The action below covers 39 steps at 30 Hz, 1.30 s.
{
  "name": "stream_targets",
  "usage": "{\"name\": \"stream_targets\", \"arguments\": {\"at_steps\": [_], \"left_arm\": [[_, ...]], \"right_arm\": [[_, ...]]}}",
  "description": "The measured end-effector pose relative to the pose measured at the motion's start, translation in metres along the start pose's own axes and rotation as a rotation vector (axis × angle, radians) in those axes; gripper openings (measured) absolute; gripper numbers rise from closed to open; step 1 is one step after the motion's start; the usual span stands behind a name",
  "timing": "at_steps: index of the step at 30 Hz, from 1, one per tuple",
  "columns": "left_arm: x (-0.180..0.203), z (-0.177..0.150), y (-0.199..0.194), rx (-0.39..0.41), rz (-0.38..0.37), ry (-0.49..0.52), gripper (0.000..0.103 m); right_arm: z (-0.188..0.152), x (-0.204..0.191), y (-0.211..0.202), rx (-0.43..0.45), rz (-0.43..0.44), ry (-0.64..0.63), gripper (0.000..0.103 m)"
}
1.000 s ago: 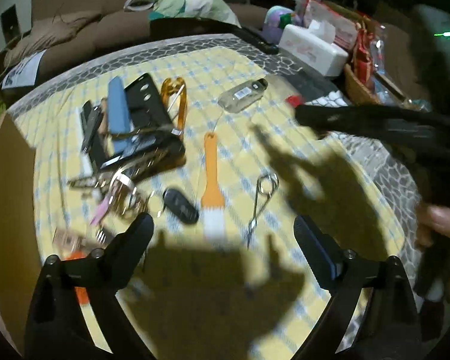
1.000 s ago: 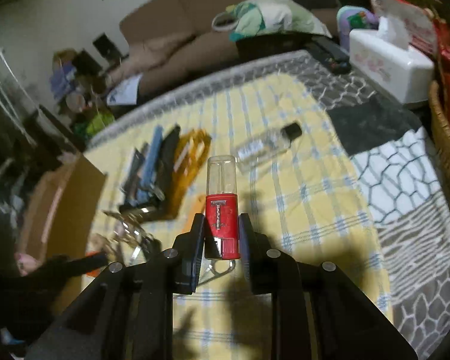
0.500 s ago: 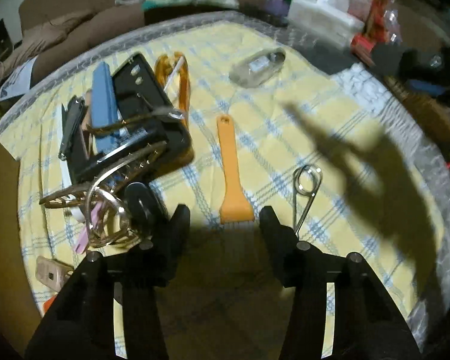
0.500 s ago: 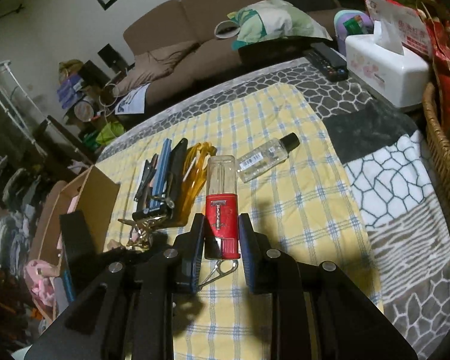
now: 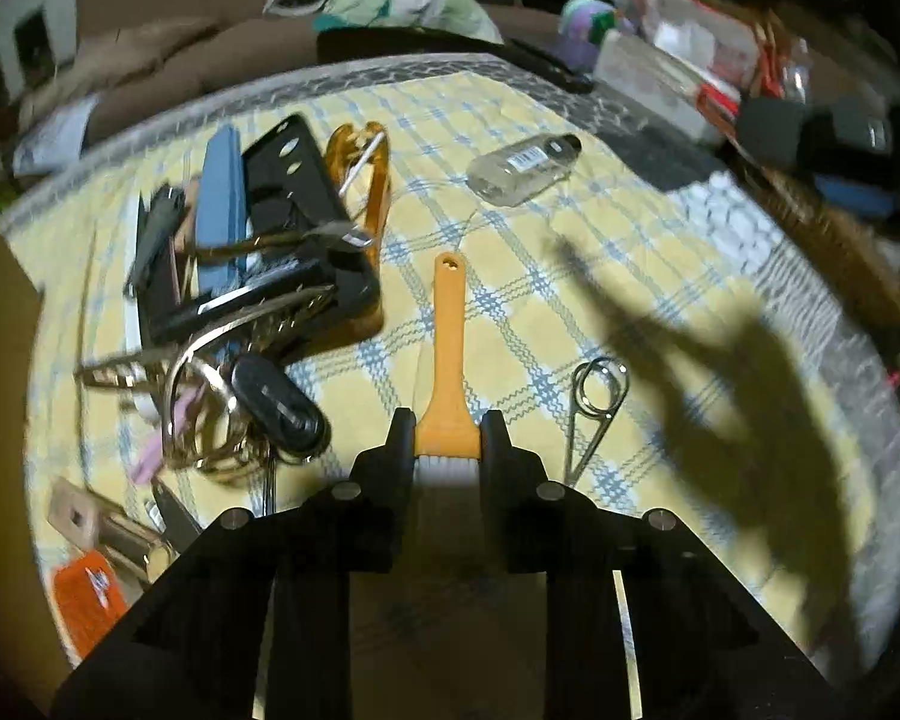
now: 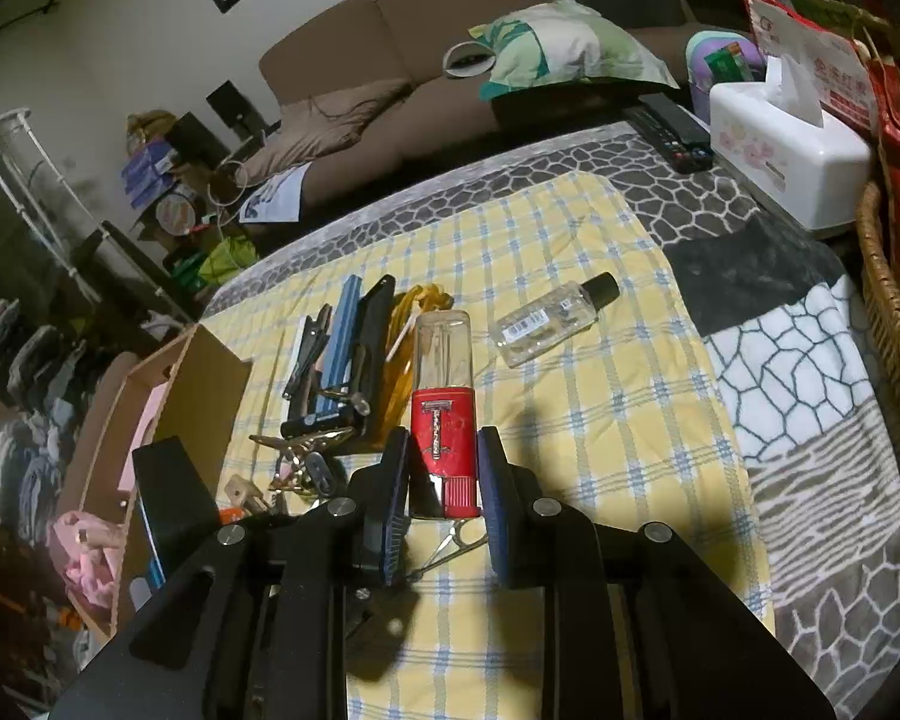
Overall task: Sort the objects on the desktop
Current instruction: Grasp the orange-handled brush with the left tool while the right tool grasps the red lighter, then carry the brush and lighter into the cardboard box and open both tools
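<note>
An orange-handled brush [image 5: 447,348] with white bristles lies on the yellow checked cloth [image 5: 570,300]. My left gripper [image 5: 447,441] points down at it, its jaws closing, with the pads against both sides of the brush's wide end. A little above the cloth, my right gripper [image 6: 444,468] is shut on a red case with a clear cap [image 6: 443,372], held upright. A clear bottle with a black cap [image 5: 522,171] lies farther back on the cloth and shows in the right wrist view as well [image 6: 555,321].
Left of the brush are a black key fob [image 5: 279,405], gold rings and a pile with a black case [image 5: 294,222] and a blue bar [image 5: 222,210]. A wire pin [image 5: 594,408] lies to its right. A cardboard box [image 6: 192,390], tissue box [image 6: 792,150] and wicker basket [image 6: 894,330] border the cloth.
My left gripper has come down over the brush and its jaws have gone from wide apart to closed against the brush's head. The right gripper still holds the red case in the same place.
</note>
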<state>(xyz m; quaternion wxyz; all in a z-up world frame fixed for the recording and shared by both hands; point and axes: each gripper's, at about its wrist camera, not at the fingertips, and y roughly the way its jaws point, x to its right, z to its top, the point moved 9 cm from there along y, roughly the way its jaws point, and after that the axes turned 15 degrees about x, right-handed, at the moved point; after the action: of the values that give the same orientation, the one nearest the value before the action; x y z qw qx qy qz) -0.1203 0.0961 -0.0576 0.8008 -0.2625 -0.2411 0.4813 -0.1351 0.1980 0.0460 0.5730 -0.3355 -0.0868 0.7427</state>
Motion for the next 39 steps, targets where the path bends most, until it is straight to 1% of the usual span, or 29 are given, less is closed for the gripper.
{"name": "stream_targets", "arguments": {"at_steps": [4, 5, 8, 11, 13, 15, 16, 18, 20, 22, 24, 27, 28, 29, 30, 35, 37, 39], "left_arm": [[-0.012, 0.007, -0.023, 0.029, -0.015, -0.054, 0.02], [-0.014, 0.012, -0.034, 0.043, -0.025, -0.069, 0.02], [-0.022, 0.029, -0.075, 0.102, -0.051, -0.107, 0.02], [-0.039, 0.049, -0.123, 0.169, -0.061, -0.149, 0.02], [-0.056, 0.06, -0.152, 0.208, -0.043, -0.164, 0.02], [-0.083, 0.066, -0.185, 0.243, -0.008, -0.186, 0.02], [-0.093, 0.065, -0.194, 0.248, 0.004, -0.194, 0.02], [-0.125, 0.061, -0.217, 0.257, 0.042, -0.226, 0.02], [-0.161, 0.05, -0.233, 0.252, 0.096, -0.273, 0.02], [-0.186, 0.04, -0.237, 0.25, 0.126, -0.321, 0.02], [-0.215, 0.029, -0.235, 0.235, 0.153, -0.37, 0.02], [-0.238, 0.026, -0.221, 0.212, 0.178, -0.382, 0.02], [-0.24, 0.024, -0.218, 0.206, 0.181, -0.384, 0.02], [-0.248, 0.029, -0.209, 0.197, 0.182, -0.387, 0.015], [-0.253, 0.031, -0.201, 0.185, 0.189, -0.384, 0.013], [-0.272, 0.041, -0.163, 0.16, 0.218, -0.377, 0.013], [-0.283, 0.041, -0.154, 0.156, 0.218, -0.41, 0.013], [-0.291, 0.038, -0.154, 0.163, 0.199, -0.462, 0.013]], "right_arm": [[0.003, -0.013, -0.002, 0.004, 0.02, -0.017, 0.022], [0.004, -0.018, -0.002, 0.005, 0.029, -0.02, 0.022], [0.006, -0.04, -0.005, 0.007, 0.08, -0.016, 0.022], [0.005, -0.074, -0.009, 0.005, 0.143, -0.031, 0.022], [0.004, -0.102, -0.012, 0.002, 0.192, -0.045, 0.022], [0.001, -0.131, -0.014, -0.005, 0.242, -0.057, 0.022], [-0.002, -0.147, -0.014, -0.011, 0.269, -0.062, 0.022], [-0.009, -0.179, -0.014, -0.029, 0.326, -0.071, 0.022], [-0.02, -0.213, -0.011, -0.058, 0.381, -0.088, 0.022], [-0.037, -0.245, -0.004, -0.1, 0.424, -0.105, 0.022], [-0.053, -0.264, 0.005, -0.136, 0.438, -0.113, 0.022], [-0.071, -0.286, 0.023, -0.173, 0.446, -0.101, 0.022], [-0.074, -0.289, 0.026, -0.181, 0.447, -0.091, 0.022], [-0.076, -0.292, 0.03, -0.186, 0.447, -0.081, 0.022], [-0.078, -0.295, 0.035, -0.19, 0.445, -0.073, 0.022], [-0.087, -0.3, 0.052, -0.207, 0.419, -0.066, 0.022], [-0.091, -0.298, 0.058, -0.215, 0.405, -0.066, 0.022], [-0.092, -0.294, 0.062, -0.222, 0.394, -0.065, 0.022]]}}
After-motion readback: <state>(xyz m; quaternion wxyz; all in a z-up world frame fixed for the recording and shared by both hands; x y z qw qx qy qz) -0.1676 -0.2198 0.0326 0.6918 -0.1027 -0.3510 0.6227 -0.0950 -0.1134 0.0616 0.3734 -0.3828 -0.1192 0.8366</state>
